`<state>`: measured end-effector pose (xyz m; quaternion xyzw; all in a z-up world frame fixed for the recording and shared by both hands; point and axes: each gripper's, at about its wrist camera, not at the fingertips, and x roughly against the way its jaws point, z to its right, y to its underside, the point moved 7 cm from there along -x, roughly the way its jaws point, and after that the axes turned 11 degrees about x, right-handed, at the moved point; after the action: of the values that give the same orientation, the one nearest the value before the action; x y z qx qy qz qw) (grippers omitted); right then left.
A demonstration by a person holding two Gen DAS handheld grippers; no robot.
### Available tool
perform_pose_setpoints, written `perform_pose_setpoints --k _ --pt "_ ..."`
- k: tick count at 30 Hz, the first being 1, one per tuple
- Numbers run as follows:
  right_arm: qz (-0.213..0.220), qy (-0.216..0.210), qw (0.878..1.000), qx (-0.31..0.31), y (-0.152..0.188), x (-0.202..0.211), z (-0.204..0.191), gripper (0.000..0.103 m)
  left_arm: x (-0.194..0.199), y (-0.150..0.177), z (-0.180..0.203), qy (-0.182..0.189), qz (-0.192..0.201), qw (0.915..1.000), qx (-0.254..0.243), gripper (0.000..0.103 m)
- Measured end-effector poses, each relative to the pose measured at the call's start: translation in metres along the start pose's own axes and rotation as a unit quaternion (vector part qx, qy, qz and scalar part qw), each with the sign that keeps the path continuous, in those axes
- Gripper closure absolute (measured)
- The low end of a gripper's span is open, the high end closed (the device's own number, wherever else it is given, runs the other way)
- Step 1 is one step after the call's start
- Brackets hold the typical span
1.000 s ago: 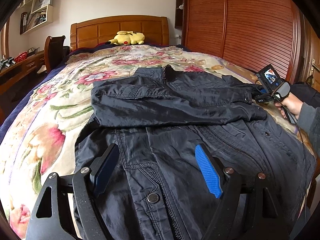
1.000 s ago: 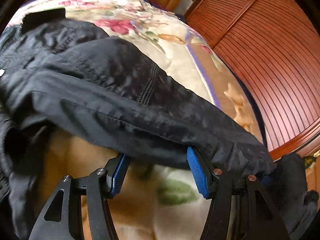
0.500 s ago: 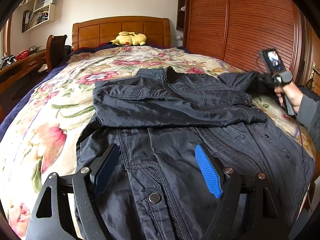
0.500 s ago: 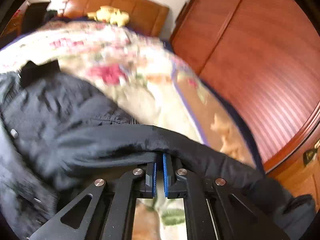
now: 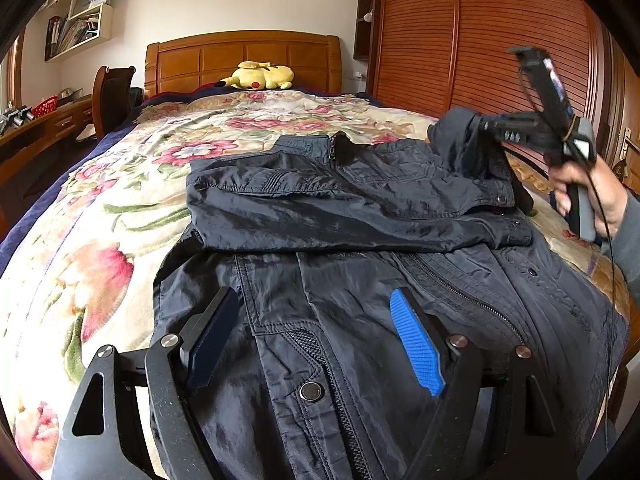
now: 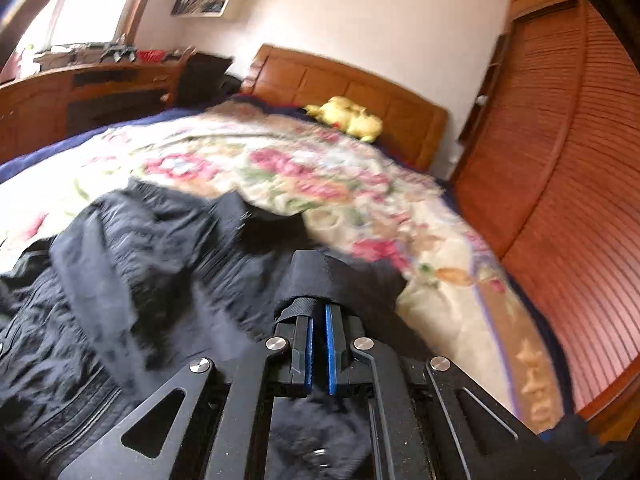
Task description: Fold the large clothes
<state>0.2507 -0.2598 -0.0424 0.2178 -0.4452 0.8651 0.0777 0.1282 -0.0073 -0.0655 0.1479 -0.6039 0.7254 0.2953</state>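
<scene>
- Pressed nearly together, the jaws of the right gripper (image 6: 318,316) pinch a fold of the jacket's right sleeve (image 5: 460,136); a second ago they stood apart around that sleeve.
- Spread wide with nothing between them, the jaws of the left gripper (image 5: 316,338) hover over the jacket's lower front, unmoved.
- Navy jacket (image 5: 360,280) lies front up on the floral bedspread (image 5: 120,184), collar towards the headboard (image 5: 244,56).
- Done: the left sleeve (image 5: 320,216) is folded across the chest.
- Left: the right sleeve, now lifted off the bedspread where before it lay flat at the jacket's edge, then likely the body fold.
</scene>
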Motion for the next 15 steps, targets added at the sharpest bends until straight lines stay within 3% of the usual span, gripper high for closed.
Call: perform_pose_setpoints --k 8,14,15 --pt "-0.051 -0.039 0.998 -0.008 0.024 -0.038 -0.002 0.098 0.002 0.001 -0.001 0.003 0.0 1.0 0.002 0.024" --pt "-0.078 -0.056 0.995 -0.032 0.039 -0.031 0.001 0.067 0.002 0.002 -0.001 0.003 0.0 1.0 0.002 0.024" --pt "-0.074 -0.059 0.995 -0.038 0.042 -0.026 0.002 0.057 0.002 0.002 -0.001 0.003 0.0 1.0 0.002 0.024"
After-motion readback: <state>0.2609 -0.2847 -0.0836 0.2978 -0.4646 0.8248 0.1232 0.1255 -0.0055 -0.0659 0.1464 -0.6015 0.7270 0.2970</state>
